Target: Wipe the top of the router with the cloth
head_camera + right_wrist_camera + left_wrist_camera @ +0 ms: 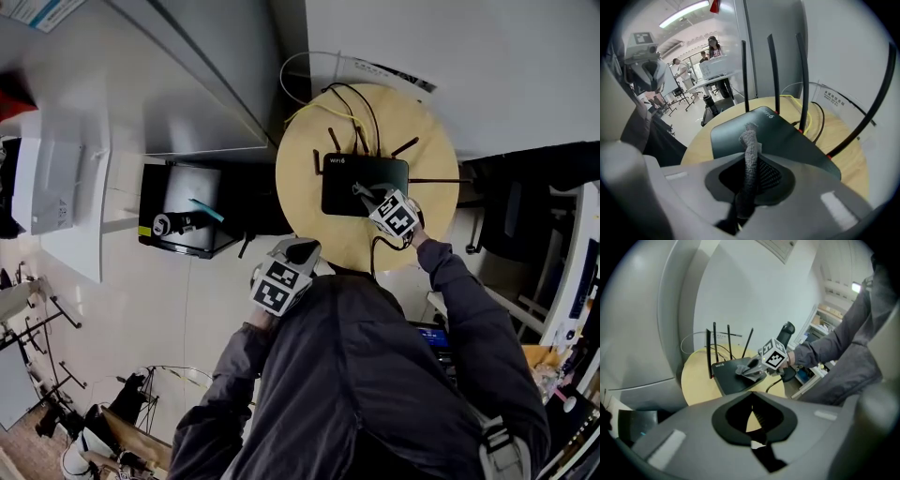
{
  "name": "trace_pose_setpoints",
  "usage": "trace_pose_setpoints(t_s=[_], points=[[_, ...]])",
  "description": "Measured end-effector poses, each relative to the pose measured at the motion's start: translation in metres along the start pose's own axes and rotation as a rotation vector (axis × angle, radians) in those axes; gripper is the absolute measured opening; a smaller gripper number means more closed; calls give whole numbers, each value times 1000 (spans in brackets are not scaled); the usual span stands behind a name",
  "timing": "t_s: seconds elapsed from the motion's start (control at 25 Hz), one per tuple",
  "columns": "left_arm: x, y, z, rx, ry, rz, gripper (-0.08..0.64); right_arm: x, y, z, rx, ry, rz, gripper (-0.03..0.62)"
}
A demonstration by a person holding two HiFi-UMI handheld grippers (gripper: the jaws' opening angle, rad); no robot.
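Note:
A black router [345, 176] with several upright antennas lies on a round wooden table [305, 164]. My right gripper [373, 199] hovers over the router's near right part, shut on a grey cloth [750, 152]. The cloth's end [361, 191] touches the router's top [787, 136]. From the left gripper view, the right gripper [757, 369] presses the cloth [744, 369] on the router [729, 378]. My left gripper [302, 249] hangs off the table's near left edge, jaws together with nothing between them, pointing towards the table [696, 380].
Yellow and black cables [349, 103] run behind the router to a power strip [389, 73] by the wall. A black box [192, 220] sits on the floor left of the table. A dark chair [520, 211] stands at the right. People stand far off [712, 47].

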State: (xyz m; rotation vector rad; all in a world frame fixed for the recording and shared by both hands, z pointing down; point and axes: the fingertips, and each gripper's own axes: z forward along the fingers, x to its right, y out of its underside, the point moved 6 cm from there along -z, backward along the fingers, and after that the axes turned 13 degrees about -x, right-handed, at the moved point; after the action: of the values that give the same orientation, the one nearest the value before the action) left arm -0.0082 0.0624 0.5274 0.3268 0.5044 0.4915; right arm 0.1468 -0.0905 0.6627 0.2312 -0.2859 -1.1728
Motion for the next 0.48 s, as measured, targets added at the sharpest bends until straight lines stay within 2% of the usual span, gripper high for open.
trace_pose_setpoints(t_s=[0.28,0.48], points=[[1,-5,3,-6,7,13,0,-38,23,-6,13,-58,4,32],[0,-8,4,-6,6,14,0,-42,24,-6,14,-89,-9,32]])
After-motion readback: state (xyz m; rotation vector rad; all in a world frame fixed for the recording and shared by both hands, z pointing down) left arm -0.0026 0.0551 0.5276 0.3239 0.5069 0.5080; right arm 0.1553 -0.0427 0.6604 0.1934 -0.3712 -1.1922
